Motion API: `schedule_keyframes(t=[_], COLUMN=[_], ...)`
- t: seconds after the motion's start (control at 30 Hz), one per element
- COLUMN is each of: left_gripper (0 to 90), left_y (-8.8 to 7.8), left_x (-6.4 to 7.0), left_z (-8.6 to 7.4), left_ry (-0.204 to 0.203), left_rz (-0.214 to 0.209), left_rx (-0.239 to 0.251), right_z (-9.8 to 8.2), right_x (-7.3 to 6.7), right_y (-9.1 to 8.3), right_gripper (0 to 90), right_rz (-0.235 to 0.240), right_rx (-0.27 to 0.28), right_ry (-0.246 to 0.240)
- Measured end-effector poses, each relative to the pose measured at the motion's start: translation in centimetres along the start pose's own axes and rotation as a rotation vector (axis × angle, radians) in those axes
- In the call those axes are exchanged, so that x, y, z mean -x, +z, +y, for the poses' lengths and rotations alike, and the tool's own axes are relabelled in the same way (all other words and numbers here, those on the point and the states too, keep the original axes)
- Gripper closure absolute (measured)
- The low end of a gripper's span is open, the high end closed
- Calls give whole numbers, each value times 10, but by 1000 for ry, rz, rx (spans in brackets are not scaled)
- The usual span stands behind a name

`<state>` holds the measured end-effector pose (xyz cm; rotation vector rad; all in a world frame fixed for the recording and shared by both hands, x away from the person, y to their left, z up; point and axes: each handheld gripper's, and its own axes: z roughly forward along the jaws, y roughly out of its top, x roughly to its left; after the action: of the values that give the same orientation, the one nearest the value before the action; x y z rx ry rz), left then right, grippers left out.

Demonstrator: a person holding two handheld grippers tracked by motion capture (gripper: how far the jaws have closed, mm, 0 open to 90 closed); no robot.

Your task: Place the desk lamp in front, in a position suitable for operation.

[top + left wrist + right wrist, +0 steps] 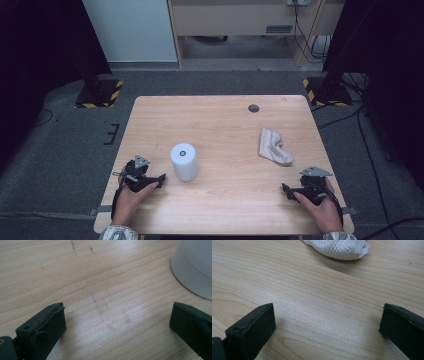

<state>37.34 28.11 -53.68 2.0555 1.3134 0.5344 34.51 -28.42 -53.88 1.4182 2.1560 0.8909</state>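
A white cylinder (184, 161) with a dark ring on its top stands upright left of the table's middle; its base (195, 270) fills the upper right corner of the left gripper view. A crumpled white cloth (273, 147) lies on the right half, and its quilted end (338, 248) shows at the top of the right gripper view. My left gripper (161, 179) rests low on the wood just left of the cylinder, open, with bare table between the jaws (117, 322). My right gripper (286, 190) sits near the front right corner, below the cloth, open and empty (327, 322).
The wooden table (220, 125) has a small dark round cap (253, 108) near its far edge. Black stands with yellow-striped feet (100, 92) flank the far corners on the grey floor. Cables trail at the right.
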Motion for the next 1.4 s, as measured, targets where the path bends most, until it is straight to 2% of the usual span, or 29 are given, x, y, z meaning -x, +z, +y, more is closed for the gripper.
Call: schedule_keyframes(t=[0.27, 0.47, 0.5, 0.6, 0.8, 0.93, 1.07, 1.2, 1.4], left_gripper=[12, 36, 38, 39, 37, 35, 31, 24, 23], left_y=[-1, -5, -5, -9, -18, -24, -29, -32, -33], left_x=[1, 9, 9, 16, 26, 36, 47, 55, 61], left_z=[1, 5, 5, 8, 14, 18, 23, 29, 36], left_ry=[-12, -10, -10, 23, 44, 85, 112, 121, 134], left_rz=[7, -56, -56, -96, -137, -168, -173, -177, -183], left_rx=[-7, -16, -16, -12, 25, 39, 65, 87, 113], right_z=[0, 0, 0, 0, 0, 0, 0, 0, 0], right_x=[0, 0, 0, 0, 0, 0, 0, 0, 0], right_y=[0, 0, 0, 0, 0, 0, 0, 0, 0], right_gripper=[5, 5, 5, 5, 5, 5, 5, 5, 5], right_rz=[1, 1, 1, 2, 2, 3, 2, 3, 3], right_rx=[0, 1, 1, 1, 1, 0, 2, 0, 1], right_ry=[-3, -5, -5, -6, -9, -7, -13, -7, -10])
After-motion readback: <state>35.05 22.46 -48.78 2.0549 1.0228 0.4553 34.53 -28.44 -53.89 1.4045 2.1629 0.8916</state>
